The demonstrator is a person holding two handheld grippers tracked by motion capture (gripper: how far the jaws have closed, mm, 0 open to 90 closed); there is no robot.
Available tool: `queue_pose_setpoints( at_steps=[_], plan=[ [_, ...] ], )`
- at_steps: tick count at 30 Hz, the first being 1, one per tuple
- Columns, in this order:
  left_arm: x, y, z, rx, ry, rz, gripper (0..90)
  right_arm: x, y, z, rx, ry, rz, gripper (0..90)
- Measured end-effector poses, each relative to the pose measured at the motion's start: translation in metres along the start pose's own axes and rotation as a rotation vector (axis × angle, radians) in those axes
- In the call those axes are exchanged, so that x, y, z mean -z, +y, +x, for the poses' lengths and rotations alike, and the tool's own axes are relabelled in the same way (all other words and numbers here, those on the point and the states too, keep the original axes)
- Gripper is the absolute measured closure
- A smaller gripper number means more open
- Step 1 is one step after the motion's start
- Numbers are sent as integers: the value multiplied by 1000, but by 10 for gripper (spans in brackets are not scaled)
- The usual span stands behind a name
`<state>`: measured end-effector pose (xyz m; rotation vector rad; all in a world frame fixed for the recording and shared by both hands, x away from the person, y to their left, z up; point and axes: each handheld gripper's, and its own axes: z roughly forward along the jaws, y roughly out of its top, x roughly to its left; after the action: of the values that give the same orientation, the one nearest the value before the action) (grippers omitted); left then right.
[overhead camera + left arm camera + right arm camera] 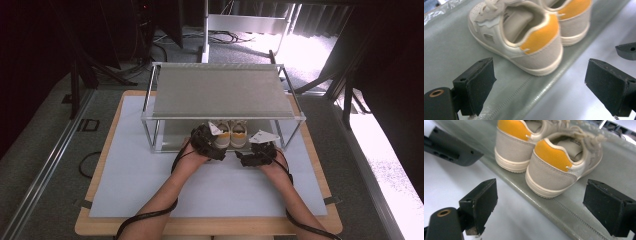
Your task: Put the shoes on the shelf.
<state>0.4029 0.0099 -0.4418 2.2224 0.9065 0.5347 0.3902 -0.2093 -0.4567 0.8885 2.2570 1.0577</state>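
shelf top (220,92) hides the shoes' (230,134) toes; both grippers' jaws apart, empty

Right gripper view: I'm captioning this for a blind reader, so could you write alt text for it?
Two small cream shoes with orange heel tabs stand side by side, heels toward the camera, on a grey rack shelf. The right gripper has its two black jaws wide open just short of them, gripping nothing. Part of the left gripper shows at upper left.

No legible text or labels.
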Motion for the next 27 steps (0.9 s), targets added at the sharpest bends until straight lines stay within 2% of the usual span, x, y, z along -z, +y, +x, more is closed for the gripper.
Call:
queue_pose_setpoints(
  at_steps=[4,6,7,11,14,16,21,27],
  plan=[
    [9,-5,-4,-13,-11,-24,92,11,-4,2,-9,9,-39,117],
    [9,-5,-4,-13,-11,-24,92,13,-5,2,-13,12,-39,117],
    [15,-9,-6,-17,-14,-35,92,13,-5,2,-13,12,-39,117],
    [20,-19,-10,-18,-21,-71,79,22,-13,3,-25,10,-42,117],
    [22,-27,-12,-25,-32,-76,78,27,-19,2,-38,18,-39,116],
    [24,-32,-13,-26,-46,-77,78,30,-23,2,-47,9,-29,117],
    [28,-44,-12,-17,-43,-89,78,42,-33,0,-48,-19,-27,116],
    [36,-55,-9,-6,-33,-104,78,55,-43,-6,-111,-43,-54,117]
  ],
)
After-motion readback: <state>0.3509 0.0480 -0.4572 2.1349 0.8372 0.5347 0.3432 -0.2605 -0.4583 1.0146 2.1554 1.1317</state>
